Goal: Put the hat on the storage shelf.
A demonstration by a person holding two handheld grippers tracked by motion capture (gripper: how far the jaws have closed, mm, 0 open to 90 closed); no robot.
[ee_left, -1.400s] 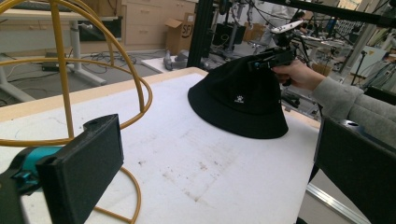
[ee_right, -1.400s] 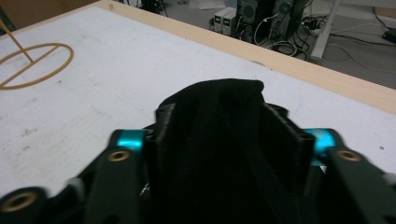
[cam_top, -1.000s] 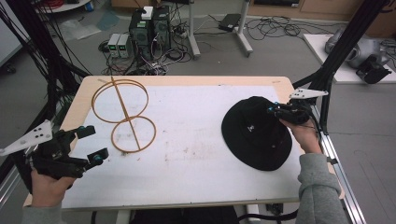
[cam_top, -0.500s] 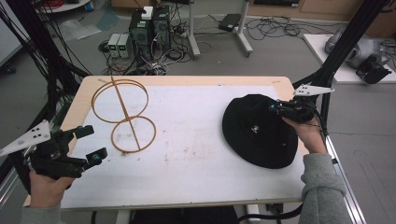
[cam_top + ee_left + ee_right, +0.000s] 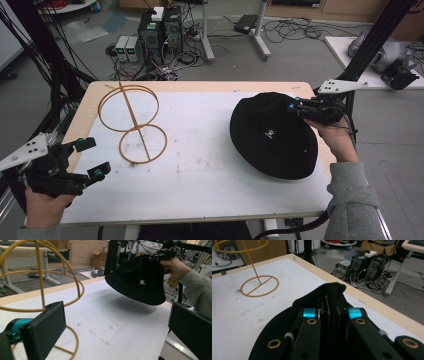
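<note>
my right claw [image 5: 295, 106] is clamped on the black hat [image 5: 272, 135], its brim pinched, lifted just off the table [image 5: 210, 150]. it's soft, light, floppy; the brim edge suits. left claw [image 5: 92, 157] stands apart.

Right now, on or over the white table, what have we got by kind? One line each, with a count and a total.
Black bucket hat: 1, pinched at its brim in the right claw and lifted off the table
Yellow wire hat stand: 1, standing at the table's left end
Handheld claws: 2, the left claw open
Total: 4
</note>
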